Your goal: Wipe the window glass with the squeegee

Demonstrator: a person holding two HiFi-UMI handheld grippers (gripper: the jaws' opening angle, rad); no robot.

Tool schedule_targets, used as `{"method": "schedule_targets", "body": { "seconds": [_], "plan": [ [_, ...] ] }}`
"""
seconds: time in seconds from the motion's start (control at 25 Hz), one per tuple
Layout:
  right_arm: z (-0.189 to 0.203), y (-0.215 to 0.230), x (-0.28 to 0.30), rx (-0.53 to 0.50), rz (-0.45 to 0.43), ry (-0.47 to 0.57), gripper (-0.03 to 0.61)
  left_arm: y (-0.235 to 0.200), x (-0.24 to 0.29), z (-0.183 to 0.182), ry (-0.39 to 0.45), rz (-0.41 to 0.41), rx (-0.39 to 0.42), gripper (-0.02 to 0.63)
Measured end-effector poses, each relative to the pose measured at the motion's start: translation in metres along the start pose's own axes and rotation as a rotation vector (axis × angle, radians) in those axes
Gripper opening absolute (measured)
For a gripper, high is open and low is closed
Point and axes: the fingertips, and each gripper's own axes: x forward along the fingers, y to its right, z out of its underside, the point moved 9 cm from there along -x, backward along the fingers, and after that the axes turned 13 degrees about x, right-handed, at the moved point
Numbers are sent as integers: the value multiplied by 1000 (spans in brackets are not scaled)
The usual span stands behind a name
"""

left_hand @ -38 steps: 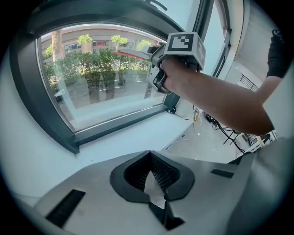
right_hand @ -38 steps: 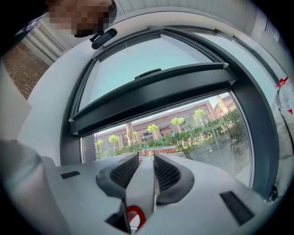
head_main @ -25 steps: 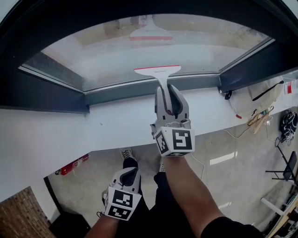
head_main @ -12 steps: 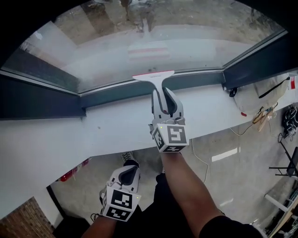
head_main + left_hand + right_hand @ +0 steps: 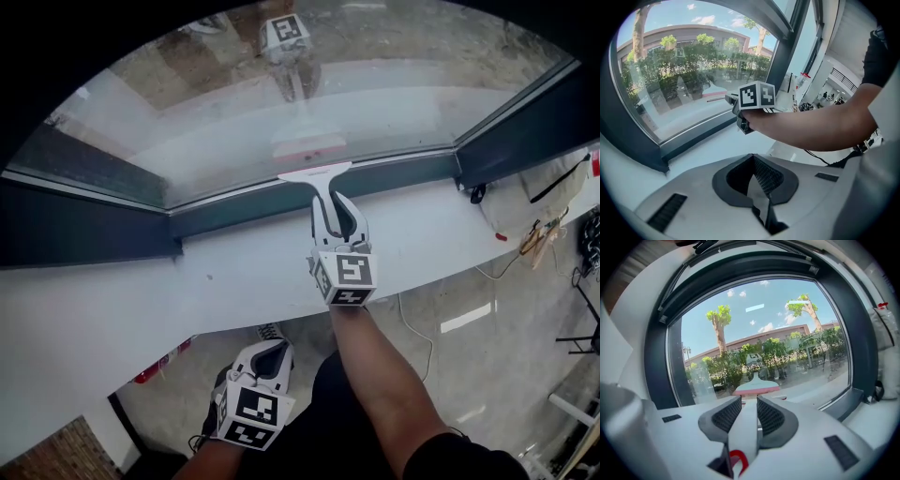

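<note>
White plastic, smooth and thin, makes up the squeegee [image 5: 317, 177]. In the head view its T-shaped head lies against the window glass [image 5: 187, 122] just above the sill [image 5: 187, 272], level with the dark lower frame [image 5: 403, 169], and its faint reflection shows in the pane. The right gripper [image 5: 336, 204] hangs over the sill with its jaws clamped on the narrow handle. The left gripper [image 5: 272, 347] hangs well below the sill's front edge, out of the work.

From the left gripper view, the left gripper [image 5: 752, 157] has its ribbed dark pads pressed together with nothing between them. Beyond it the right gripper [image 5: 740, 121] reaches across the sill [image 5: 708, 150] toward the glass [image 5: 679, 84].

From the right gripper view, the right gripper [image 5: 749, 401] pinches the flat white handle of the squeegee [image 5: 744, 427] between two ribbed pads – a narrow hold on a slick strip. A red loop shows at the handle's end, and a red-edged head is mirrored in the glass [image 5: 764, 324] ahead.

With the blade this low above the sill, I judge the main risk to be running into the frame: the edge could catch and the handle could twist in the pads. Uneven pressure from so slim a grip could also lift one end of the blade and leave a streak.
</note>
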Motion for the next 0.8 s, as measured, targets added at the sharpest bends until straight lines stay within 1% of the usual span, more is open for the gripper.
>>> {"method": "schedule_targets", "body": {
  "seconds": [0.24,0.4,0.52,0.6,0.72,0.8],
  "plan": [
    [-1,3,2,-2,15,-38,92,-2,-13,-11,-1,-20,12,0],
    [-27,-5,-17,13,5,-48,92,3,-37,-28,21,-37,-3,0],
    [-60,-18,-56,26,-16,-65,92,13,-72,-51,50,-51,-36,0],
    [-89,-29,-88,27,-41,-73,92,20,-97,-69,84,-70,-53,0],
    [-141,-42,-127,-3,-110,-65,92,26,-127,-102,172,-119,-89,0],
    [-172,-52,-161,-19,-159,-73,92,39,-149,-118,221,-139,-123,0]
  ]
}}
